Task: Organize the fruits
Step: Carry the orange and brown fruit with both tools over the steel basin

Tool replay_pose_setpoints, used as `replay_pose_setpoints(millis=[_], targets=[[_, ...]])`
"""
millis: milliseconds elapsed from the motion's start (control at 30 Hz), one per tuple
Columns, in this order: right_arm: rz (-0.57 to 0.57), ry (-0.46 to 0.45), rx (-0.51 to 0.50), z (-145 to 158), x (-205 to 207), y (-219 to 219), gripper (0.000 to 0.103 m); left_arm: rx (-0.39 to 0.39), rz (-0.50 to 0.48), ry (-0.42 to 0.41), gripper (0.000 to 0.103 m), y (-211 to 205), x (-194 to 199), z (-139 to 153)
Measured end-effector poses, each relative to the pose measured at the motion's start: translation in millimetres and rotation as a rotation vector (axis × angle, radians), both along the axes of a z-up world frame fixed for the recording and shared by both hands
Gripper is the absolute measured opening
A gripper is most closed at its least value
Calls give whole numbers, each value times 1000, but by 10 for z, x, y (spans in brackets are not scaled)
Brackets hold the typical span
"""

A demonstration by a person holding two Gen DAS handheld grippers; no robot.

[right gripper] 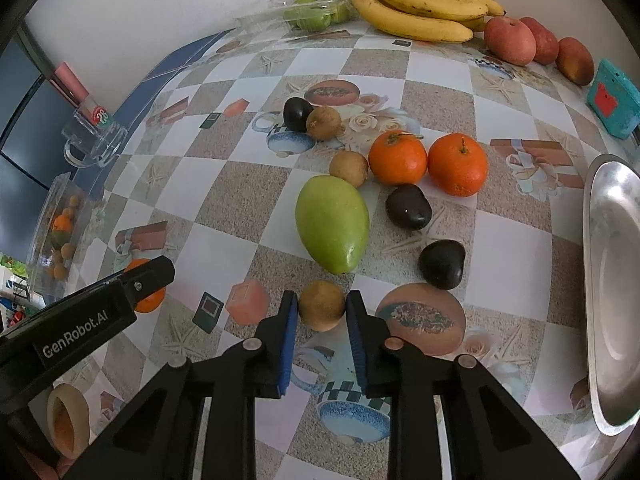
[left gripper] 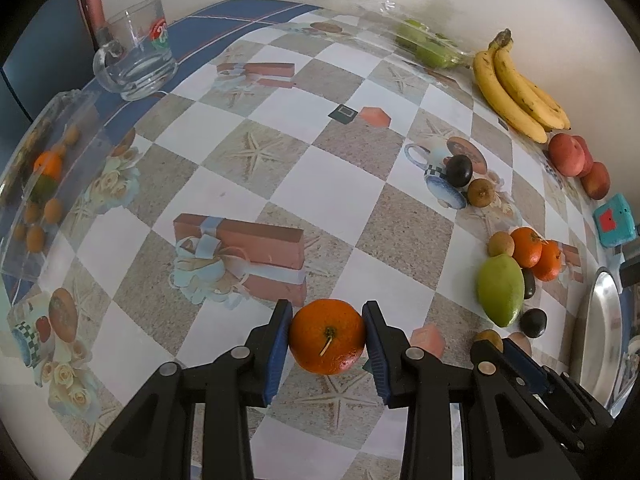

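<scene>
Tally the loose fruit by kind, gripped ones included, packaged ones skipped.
Oranges: 3, one in the left gripper
Brown fruits: 3, one in the right gripper
Dark fruits: 3
Red fruits: 3
Mango: 1
Banana bunch: 1
Total: 14

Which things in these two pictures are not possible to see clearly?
- Left wrist view: fruits in the clear box are blurred by its glare; kinds unclear.
- Left wrist view: right gripper covers most of its small brown fruit.
- Right wrist view: left gripper hides much of its orange.
- Right wrist view: metal tray is cut off by the edge.
</scene>
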State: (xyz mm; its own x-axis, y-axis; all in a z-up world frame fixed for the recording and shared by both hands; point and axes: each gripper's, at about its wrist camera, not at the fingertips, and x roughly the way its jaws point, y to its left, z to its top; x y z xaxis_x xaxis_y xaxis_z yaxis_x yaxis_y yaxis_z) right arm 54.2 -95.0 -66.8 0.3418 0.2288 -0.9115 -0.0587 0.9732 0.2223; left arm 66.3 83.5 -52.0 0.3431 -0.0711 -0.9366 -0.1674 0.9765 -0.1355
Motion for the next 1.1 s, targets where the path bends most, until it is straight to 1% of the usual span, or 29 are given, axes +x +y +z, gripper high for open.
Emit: replay_pose_setpoints(millis=[167, 267, 500, 667, 800, 967, 1100], targets=[[2, -16, 23, 47, -3, 15, 26, 12, 7, 1, 39, -11, -12, 11], [3, -37, 41, 121, -13, 16, 26, 7, 13, 3, 39, -20, 1, 53], [-54, -87, 92, 324, -33, -141, 26, 18, 14, -17, 39, -151, 143, 263], [-90, -120, 107, 470, -37, -268, 26, 6, 8, -34, 39, -344, 271, 412], [-138, -149, 132, 575, -42, -474, 26, -1, -13, -42, 39, -549, 366, 482], [-201, -155, 132, 586, -45, -730, 26, -2, -44, -56, 39, -811, 444, 538], [-265, -161, 107, 604, -73, -978, 26, -3, -86, -61, 39, -1044, 476, 550]])
